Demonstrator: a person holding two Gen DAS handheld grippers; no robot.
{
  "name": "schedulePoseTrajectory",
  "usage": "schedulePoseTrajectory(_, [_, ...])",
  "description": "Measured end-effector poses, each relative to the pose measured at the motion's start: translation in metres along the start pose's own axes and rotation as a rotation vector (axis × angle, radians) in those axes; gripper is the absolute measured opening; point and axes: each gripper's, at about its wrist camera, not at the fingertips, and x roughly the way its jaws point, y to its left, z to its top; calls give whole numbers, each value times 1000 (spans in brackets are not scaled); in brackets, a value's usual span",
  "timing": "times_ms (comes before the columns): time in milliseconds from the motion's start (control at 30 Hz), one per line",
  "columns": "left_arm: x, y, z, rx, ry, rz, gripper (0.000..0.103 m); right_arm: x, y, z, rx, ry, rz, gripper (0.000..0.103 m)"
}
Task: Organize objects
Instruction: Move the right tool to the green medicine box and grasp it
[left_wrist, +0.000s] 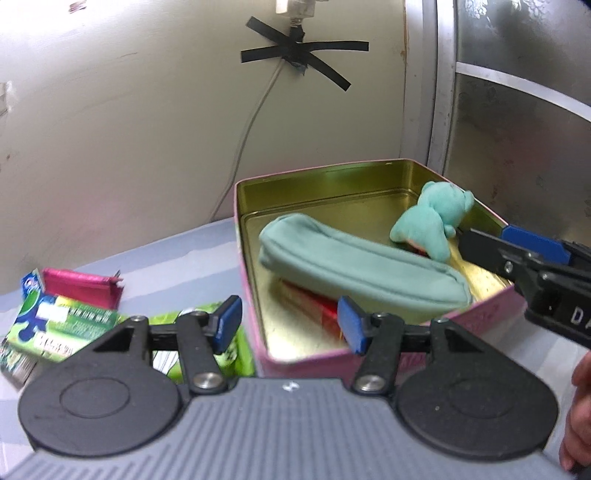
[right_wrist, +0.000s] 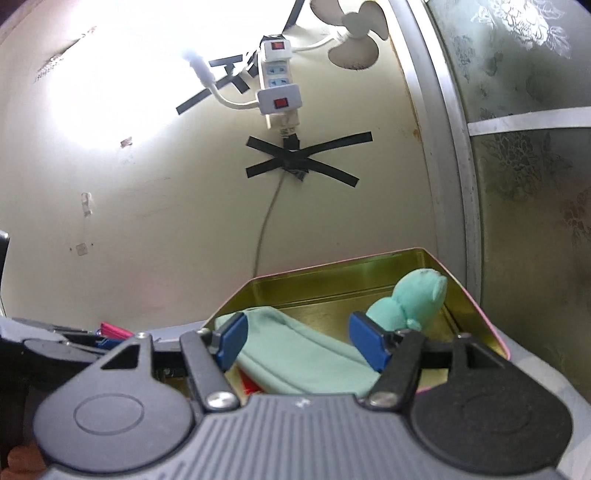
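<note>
Tin edges: pink tin (left_wrist: 491, 314) is sitting open on the table (left_wrist: 177, 251), its far corner lying close to the wall (left_wrist: 129, 129) and the metal door frame (left_wrist: 436, 92); I am seeing bare gold floor only along the back of it.
Room outside: table left of the tin is carrying a pink packet (left_wrist: 83, 290) and green boxes (left_wrist: 62, 325), which are crowding right up to the tin's left wall.
Pencil pouch: teal pouch (left_wrist: 354, 269) is lying slantwise across the tin, resting on a red box (left_wrist: 314, 306); in the right wrist view it (right_wrist: 306, 354) is showing between and beyond my right fingertips.
Plush toy: teal bear (left_wrist: 432, 221) is sitting inside the tin at the right wall, leaning over the pouch's far end, just beyond my right gripper.
Left gripper: left gripper (left_wrist: 291, 319) is hovering over the tin's near left corner, fingers spread wide, gripping nothing; I cannot tell whether it is touching the rim.
Right gripper: right gripper (right_wrist: 299, 341) is reaching over the tin's right rim, fingers spread wide, empty, its right pad (right_wrist: 367, 341) lying just in front of the bear (right_wrist: 410, 299).
</note>
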Motion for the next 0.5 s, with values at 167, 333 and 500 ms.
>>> schedulePoseTrajectory(167, [-15,15,-13,-20,-7,10,60,-9,14,-8,23,-9,-1,63])
schedulePoseTrajectory(333, [-26,28,-26,-36,-16,37,61,-17,26,-20,64,0,3,63])
schedulePoseTrajectory(500, [-32,48,-43,-70,-7,63,66,-17,41,-30,62,38,21,64])
